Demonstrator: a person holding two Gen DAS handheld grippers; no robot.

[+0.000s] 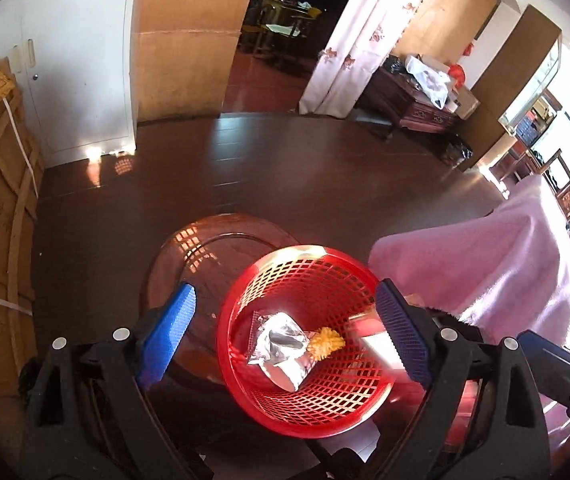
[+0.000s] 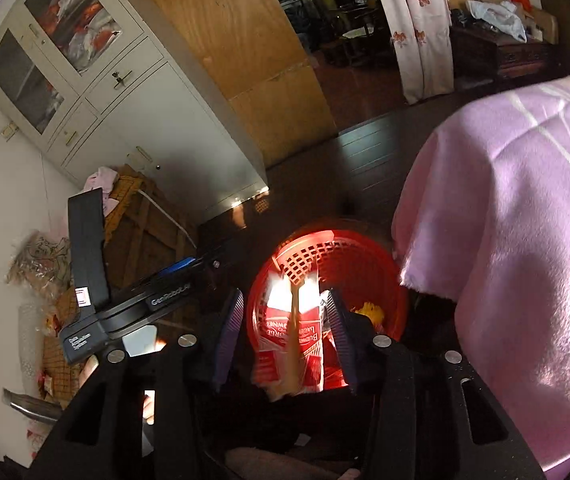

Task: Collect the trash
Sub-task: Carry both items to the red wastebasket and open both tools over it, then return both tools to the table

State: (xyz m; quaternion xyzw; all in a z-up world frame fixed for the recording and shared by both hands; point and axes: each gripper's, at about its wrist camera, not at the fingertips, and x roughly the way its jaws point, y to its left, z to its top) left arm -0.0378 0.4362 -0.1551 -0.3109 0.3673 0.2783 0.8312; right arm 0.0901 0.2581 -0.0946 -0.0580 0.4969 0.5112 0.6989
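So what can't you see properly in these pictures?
- Right wrist view: the red and white wrapper between the fingers is blurred; whether the pads press it cannot be told.
- Right wrist view: the red basket floor is hidden by that wrapper and the pink blanket.
- Left wrist view: the pale thing at the basket's right side is smeared and partly behind the right-hand blue finger.
- Left wrist view: the silver foil packet shows no readable print.

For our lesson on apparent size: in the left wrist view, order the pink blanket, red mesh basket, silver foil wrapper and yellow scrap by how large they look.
1. Pink fleece blanket, partly cut off.
2. Red plastic mesh basket.
3. Crumpled silver foil wrapper.
4. Small yellow scrap.
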